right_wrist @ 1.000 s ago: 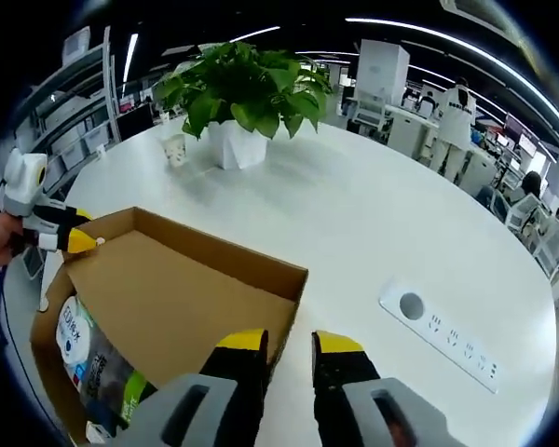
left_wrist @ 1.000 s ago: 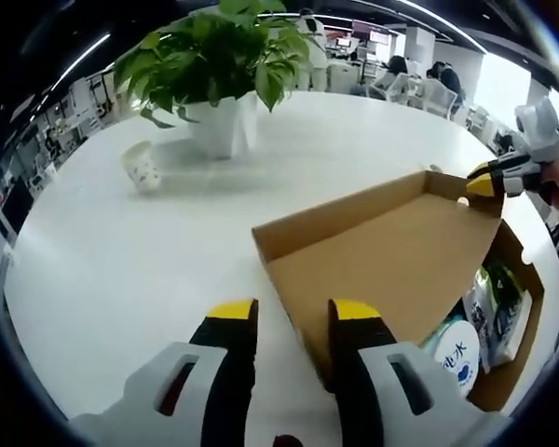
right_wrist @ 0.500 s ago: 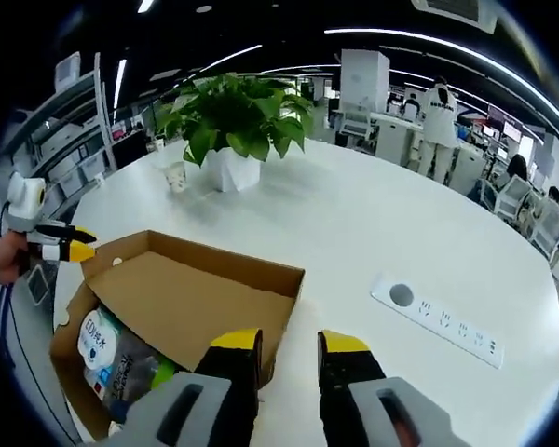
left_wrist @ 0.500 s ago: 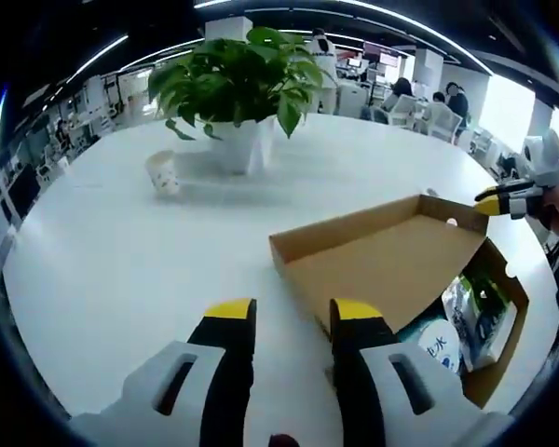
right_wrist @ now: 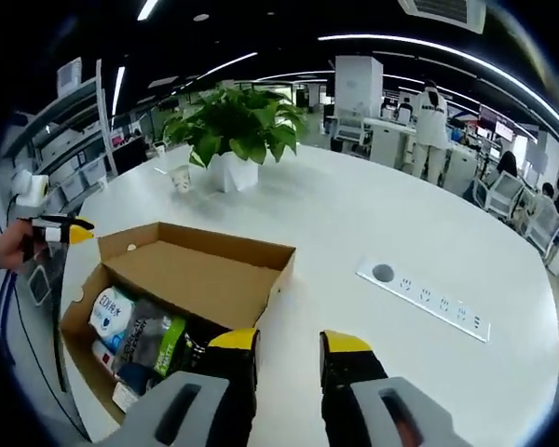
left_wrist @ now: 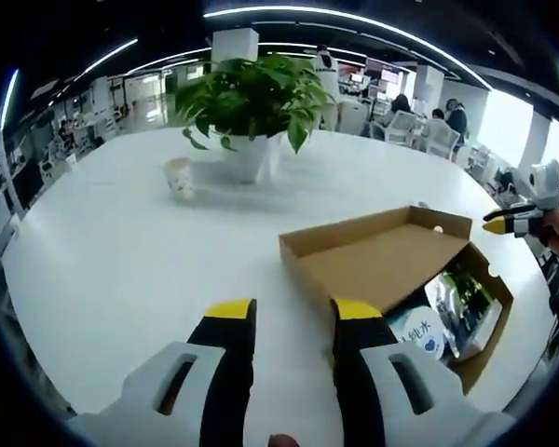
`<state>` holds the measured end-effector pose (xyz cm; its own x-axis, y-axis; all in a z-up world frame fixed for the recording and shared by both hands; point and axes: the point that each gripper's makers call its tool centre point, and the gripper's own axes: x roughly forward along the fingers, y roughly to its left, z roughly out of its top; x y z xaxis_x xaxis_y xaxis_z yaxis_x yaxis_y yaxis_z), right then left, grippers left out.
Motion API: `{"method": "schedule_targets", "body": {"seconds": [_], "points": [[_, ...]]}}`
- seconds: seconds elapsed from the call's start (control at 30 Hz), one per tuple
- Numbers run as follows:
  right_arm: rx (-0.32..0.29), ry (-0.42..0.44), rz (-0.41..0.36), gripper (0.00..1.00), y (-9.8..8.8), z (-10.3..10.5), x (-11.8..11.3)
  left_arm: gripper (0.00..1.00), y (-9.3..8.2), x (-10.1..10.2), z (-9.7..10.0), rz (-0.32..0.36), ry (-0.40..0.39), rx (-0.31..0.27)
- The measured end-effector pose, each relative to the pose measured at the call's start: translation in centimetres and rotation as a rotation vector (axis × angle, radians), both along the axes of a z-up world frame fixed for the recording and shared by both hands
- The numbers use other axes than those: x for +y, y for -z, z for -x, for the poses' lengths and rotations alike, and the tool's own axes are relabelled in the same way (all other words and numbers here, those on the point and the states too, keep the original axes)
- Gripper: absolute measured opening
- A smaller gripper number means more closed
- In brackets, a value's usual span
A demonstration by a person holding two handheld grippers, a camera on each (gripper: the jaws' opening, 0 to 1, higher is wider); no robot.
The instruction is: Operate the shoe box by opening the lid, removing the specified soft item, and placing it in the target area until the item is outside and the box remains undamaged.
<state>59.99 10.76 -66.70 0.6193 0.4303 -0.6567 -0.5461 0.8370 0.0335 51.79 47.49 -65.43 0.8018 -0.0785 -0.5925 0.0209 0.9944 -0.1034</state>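
The shoe box [right_wrist: 182, 289] sits on the white table [right_wrist: 391, 233] with its lid [left_wrist: 377, 261] swung up and lying partly back over the opening, so the contents show at the near end. Inside lie several soft plastic packs: a white pack with blue print [right_wrist: 110, 312], a grey and green pack [right_wrist: 158, 340] beside it, and more underneath that are hard to tell apart. In the left gripper view the same packs [left_wrist: 447, 312] sit in the uncovered end of the box.

The left tool [left_wrist: 284, 312] hovers over bare table just short of the box, jaws a little apart and holding nothing. The right tool [right_wrist: 289, 340] hangs at the box's near corner, jaws likewise parted and empty.

Judging by their crinkled film, the packs are probably light, squashy and somewhat slick, so a pinch on a raised edge or seam of the top pack should hold better than a squeeze across its belly. The cardboard lid looks thin and easy to crease, so it may need lifting clear before reaching in.

A potted plant [right_wrist: 233, 126] and a paper cup [left_wrist: 179, 175] stand well apart from the box; a power strip [right_wrist: 424, 298] is set into the table
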Motion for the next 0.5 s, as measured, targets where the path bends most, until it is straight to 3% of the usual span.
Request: {"method": "schedule_targets", "body": {"seconds": [0.17,0.5], "points": [[-0.015,0.01,-0.027,0.22,-0.7,2.2,-1.0,0.31,-0.4,-0.3,1.6,0.02,0.004,-0.024],[-0.01,0.015,-0.067,0.25,-0.3,6.3,-2.0,0.32,-0.7,-3.4,4.8,0.053,0.051,-0.041]]}}
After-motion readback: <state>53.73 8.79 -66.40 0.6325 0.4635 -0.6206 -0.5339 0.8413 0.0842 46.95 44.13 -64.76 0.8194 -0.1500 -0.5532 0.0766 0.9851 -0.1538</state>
